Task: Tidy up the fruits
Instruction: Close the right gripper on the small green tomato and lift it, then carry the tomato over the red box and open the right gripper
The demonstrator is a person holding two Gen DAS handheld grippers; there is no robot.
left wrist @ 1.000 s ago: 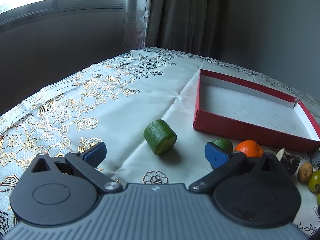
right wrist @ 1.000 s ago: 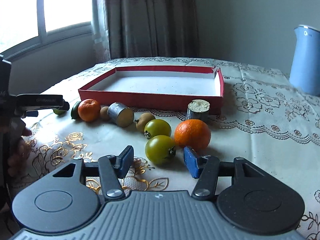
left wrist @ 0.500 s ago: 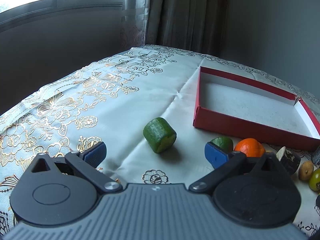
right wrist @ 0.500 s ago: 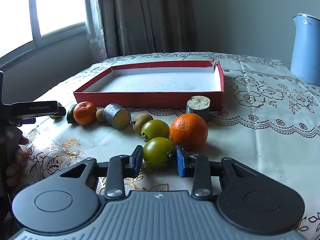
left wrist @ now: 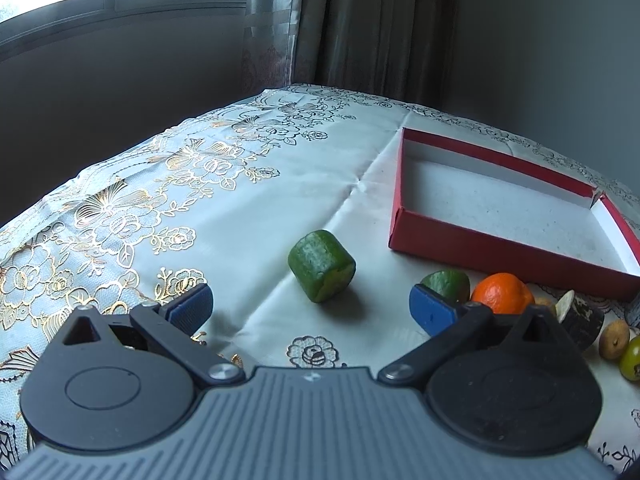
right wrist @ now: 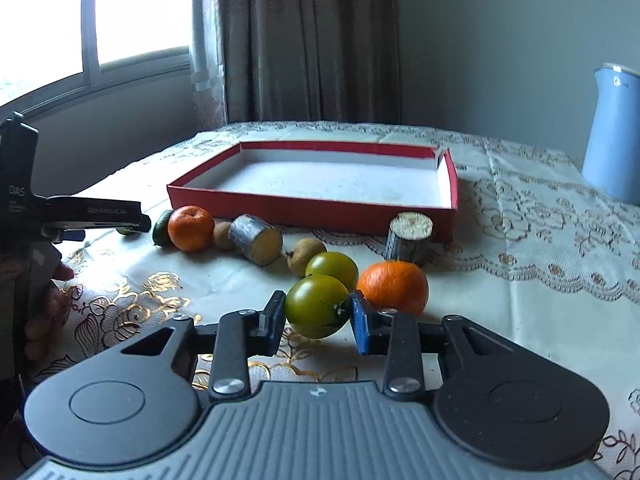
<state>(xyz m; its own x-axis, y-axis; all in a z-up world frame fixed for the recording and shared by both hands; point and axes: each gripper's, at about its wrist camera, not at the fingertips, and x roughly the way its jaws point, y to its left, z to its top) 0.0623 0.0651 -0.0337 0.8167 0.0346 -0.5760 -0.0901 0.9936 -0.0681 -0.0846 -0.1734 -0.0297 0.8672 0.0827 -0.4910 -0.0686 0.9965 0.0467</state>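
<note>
Left wrist view: left gripper (left wrist: 310,308) spread wide, holding nothing; green cut chunk (left wrist: 321,266) just ahead between its fingers, red box (left wrist: 508,248) ahead-right.

Right wrist view: right gripper (right wrist: 317,316) pinching green tomato (right wrist: 318,305). Second tomato (right wrist: 333,269) and orange (right wrist: 393,287) crowd just beyond; blue kettle (right wrist: 614,132) far right, seen only here.

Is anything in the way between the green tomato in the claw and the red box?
Yes. The right gripper holds a green tomato; a second green tomato and a small brown fruit sit directly between it and the red box. Lifting over should clear them.
</note>
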